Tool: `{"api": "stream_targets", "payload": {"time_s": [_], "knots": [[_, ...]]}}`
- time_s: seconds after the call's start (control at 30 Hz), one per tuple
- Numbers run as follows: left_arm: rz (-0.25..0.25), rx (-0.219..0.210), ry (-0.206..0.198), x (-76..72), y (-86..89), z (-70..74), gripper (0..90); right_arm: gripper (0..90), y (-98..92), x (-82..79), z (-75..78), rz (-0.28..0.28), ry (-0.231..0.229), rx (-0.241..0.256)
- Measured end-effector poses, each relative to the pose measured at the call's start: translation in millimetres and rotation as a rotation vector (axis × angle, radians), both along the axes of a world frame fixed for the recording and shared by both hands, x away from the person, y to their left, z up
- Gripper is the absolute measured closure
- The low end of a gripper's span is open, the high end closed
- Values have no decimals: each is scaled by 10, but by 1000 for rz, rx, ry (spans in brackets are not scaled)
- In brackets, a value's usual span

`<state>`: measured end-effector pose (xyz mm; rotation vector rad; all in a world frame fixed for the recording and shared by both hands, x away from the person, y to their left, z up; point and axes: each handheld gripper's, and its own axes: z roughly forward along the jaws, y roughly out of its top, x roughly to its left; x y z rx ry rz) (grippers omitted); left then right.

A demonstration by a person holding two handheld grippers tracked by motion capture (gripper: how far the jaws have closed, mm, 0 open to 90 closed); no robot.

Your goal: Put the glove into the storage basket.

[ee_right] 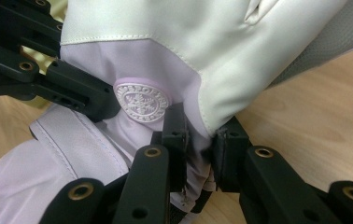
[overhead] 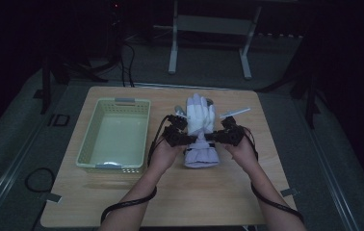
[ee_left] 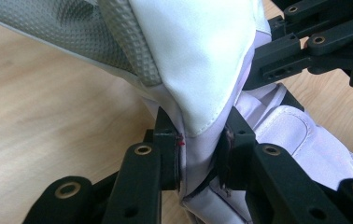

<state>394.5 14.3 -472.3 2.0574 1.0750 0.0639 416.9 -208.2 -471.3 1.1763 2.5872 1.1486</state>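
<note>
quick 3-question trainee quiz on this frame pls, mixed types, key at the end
1. True or false: the glove lies inside the basket.
2. Where on the glove are the left gripper and the right gripper clamped? A) the fingertips B) the narrow wrist part, one from each side C) the cuff's open end
3. Fill in: in the high view the basket stands to the ___ of the glove.

Key
1. False: the glove rests on the table, beside the basket, which holds nothing.
2. B: each gripper's jaws pinch the fabric at the wrist part.
3. left
</note>
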Motion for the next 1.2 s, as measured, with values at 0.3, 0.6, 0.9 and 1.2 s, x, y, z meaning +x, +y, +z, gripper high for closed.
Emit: {"api": "stream_targets", "payload": {"time_s": [0.3,0.6,0.9,1.2], "knots": [[-3,9,-23,-15,176,260,733,774,168,-36,252,-6,-33,8],[4,33,-35,-18,406,493,734,774,414,-26,466,-6,-52,13],[14,51,-45,-52,674,618,734,774,690,-7,579,13,-56,18],[31,72,-49,-76,1046,694,733,774,1078,-8,640,40,-78,10]]}}
